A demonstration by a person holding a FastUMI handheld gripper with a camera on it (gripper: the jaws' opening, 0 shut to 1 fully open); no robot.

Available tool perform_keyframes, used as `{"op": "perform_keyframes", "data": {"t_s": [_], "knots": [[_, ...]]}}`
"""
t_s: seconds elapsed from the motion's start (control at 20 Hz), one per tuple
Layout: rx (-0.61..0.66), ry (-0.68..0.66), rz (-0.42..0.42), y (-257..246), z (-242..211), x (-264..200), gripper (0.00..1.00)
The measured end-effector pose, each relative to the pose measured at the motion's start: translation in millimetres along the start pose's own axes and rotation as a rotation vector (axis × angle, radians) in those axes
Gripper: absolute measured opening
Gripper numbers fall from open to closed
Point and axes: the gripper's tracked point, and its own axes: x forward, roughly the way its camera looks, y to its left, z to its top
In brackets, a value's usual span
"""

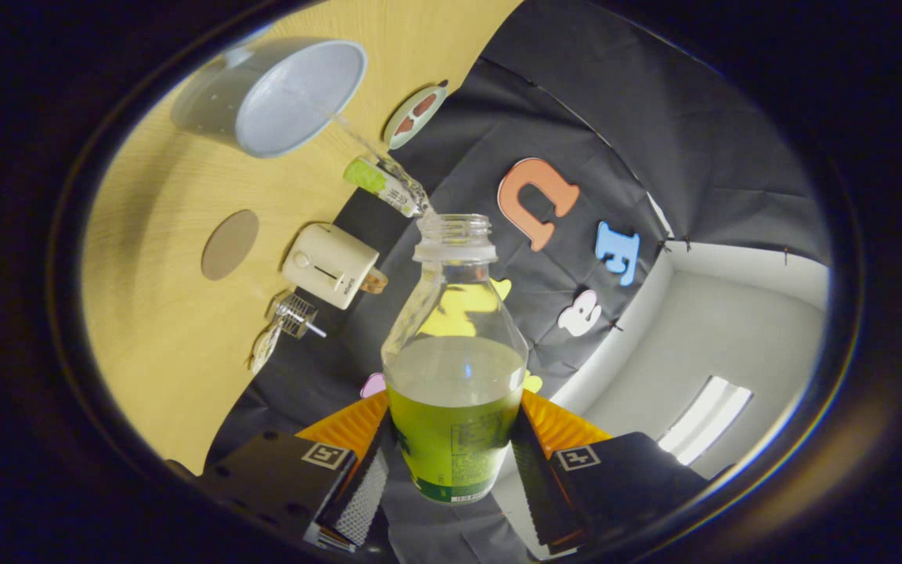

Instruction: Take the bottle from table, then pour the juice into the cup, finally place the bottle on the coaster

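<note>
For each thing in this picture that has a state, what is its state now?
bottle: uncapped, tilted, partly full, held between the fingers.
juice stream: running from the bottle mouth into the cup.
cup: on the table, taking the stream.
round coaster: bare, nothing on it.
patterned coaster: bare, near the wall.
small bottle: on the table behind the stream.
gripper: shut on the bottle.

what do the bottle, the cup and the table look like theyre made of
Bottle, held between the fingers of the gripper: clear plastic, probably; see-through wall, threaded neck, glossy green label.
Cup: pale grey-blue and matte, likely plastic or glazed ceramic; opaque smooth wall, the look leaves it open.
Table: light wood or wood-look laminate; fine parallel grain lines, low sheen.
</note>
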Motion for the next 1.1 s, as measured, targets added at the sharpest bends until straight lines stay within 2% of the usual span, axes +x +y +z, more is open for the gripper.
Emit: {"op": "perform_keyframes", "data": {"t_s": [1.1], "knots": [[-0.092, -0.066, -0.093, -57.0, 1.6, 13.3, 0.80]]}}
